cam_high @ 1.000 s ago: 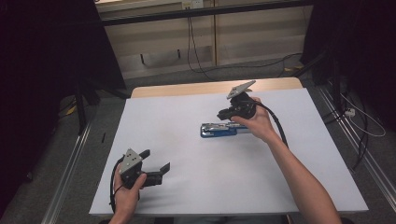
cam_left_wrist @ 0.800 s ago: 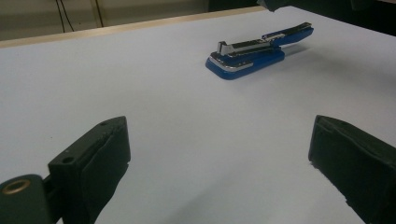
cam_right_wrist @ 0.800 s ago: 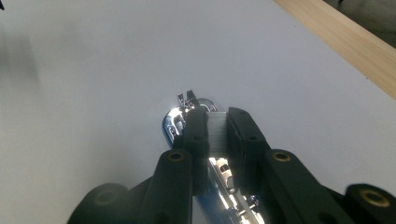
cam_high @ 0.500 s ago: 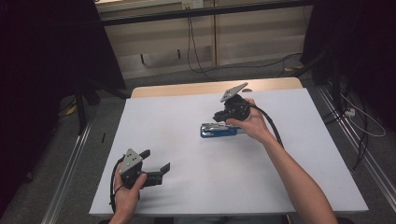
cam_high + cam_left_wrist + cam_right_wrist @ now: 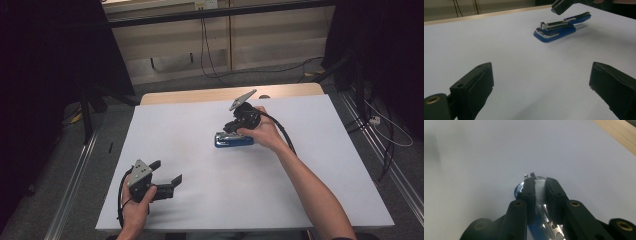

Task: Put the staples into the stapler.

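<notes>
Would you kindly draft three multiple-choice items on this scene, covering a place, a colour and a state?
1. Where does the stapler lie?
A. mid-table, under the right claw
B. between the left claw's jaws
C. on the floor
2. What colour is its base?
A. red
B. blue
C. green
3. How do the left claw's jaws stand?
A. shut on the stapler
B. wide apart, nothing between
C. shut on a cable

A: the right claw hangs over it. B: the base is plainly blue. B: bare table shows between the jaws.
</notes>
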Demonstrator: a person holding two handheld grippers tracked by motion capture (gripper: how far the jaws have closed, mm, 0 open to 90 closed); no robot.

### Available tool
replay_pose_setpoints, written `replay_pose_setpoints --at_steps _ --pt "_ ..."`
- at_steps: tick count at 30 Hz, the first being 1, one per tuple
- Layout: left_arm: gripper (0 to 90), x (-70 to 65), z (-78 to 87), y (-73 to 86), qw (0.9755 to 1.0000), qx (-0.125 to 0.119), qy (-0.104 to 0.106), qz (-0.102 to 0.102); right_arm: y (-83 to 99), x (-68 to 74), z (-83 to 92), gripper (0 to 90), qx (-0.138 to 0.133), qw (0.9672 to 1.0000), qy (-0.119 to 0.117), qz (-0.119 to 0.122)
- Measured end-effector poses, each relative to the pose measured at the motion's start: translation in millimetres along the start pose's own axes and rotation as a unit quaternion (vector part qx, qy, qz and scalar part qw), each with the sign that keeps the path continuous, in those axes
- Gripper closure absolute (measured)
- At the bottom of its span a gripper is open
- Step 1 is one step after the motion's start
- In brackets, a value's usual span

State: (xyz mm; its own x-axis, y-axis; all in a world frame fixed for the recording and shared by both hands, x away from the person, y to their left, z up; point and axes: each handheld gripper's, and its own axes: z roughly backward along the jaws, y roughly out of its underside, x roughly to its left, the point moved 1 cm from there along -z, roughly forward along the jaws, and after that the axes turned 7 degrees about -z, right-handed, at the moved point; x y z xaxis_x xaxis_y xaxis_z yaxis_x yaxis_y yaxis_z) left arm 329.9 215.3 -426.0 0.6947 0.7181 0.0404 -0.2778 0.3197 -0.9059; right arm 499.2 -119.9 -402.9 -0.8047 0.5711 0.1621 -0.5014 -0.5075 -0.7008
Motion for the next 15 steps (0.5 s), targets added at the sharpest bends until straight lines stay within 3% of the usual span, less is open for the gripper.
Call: replay_pose_setpoints --at_steps 5,15 --pt "5.7 0.1 0.0 0.2 1.0 -0.002 0.001 0.001 1.4 -0.5 -1.8 79.0 0.004 1.0 0.001 0.0" --pt "5.7 0.3 0.8 0.0 1.0 -0.002 0.001 -0.001 2.4 0.5 -16.2 79.0 0.012 0.9993 -0.013 0.032"
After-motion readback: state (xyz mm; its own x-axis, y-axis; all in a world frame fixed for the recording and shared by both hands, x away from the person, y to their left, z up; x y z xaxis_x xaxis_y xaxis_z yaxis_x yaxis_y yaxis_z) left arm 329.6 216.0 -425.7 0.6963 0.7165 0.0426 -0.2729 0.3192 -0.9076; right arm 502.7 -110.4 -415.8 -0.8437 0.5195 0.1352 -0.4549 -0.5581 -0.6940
